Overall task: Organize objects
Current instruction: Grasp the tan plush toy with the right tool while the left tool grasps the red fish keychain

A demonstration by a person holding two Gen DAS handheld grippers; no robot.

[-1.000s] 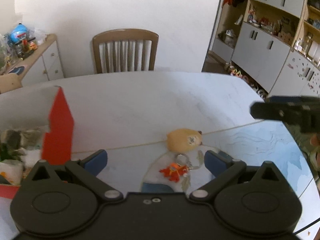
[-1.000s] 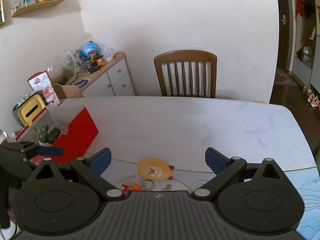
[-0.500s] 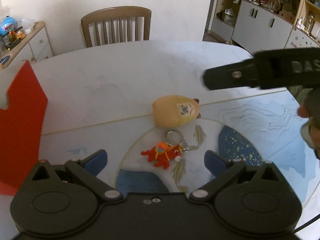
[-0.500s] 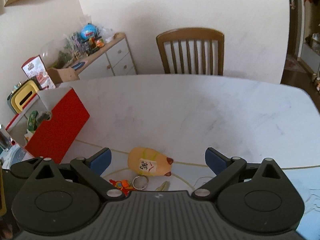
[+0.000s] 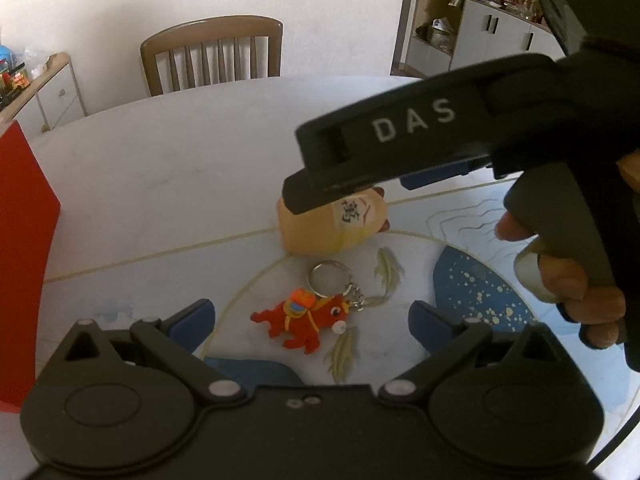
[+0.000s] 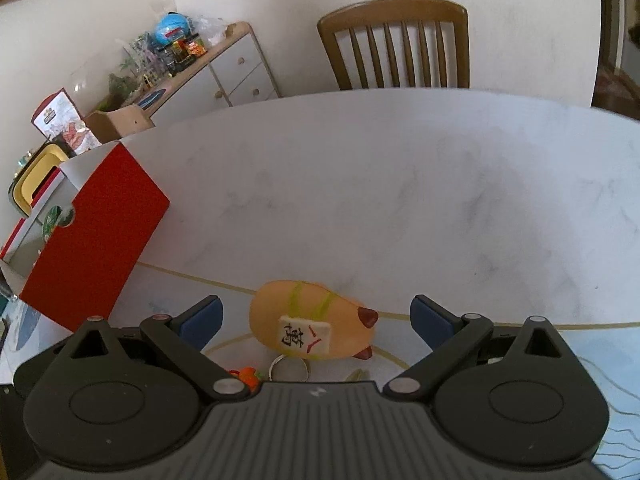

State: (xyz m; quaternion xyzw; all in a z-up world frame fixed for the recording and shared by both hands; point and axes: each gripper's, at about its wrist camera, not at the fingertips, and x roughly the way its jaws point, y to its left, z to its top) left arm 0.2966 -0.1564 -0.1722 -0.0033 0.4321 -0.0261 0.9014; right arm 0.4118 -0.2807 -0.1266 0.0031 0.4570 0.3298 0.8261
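A yellow-orange squishy toy [image 6: 312, 326] with a white character tile lies on the table; it also shows in the left wrist view [image 5: 332, 230]. A red horse keychain [image 5: 306, 318] with a metal ring lies just in front of it. My left gripper [image 5: 310, 314] is open, its blue pads either side of the keychain. My right gripper [image 6: 316, 318] is open, its pads either side of the yellow toy, just above it. In the left wrist view the right gripper's body hangs over the toy and hides its top.
A red storage box [image 6: 92, 236] holding small items stands at the table's left. A wooden chair [image 6: 398, 42] stands behind the white marble table [image 6: 400, 184]. A cluttered sideboard [image 6: 200, 68] is at far left. A blue patterned mat [image 5: 472, 292] lies under the objects.
Both grippers have come down and forward. The right one now straddles the yellow toy, the left one straddles the keychain. The objects have not moved.
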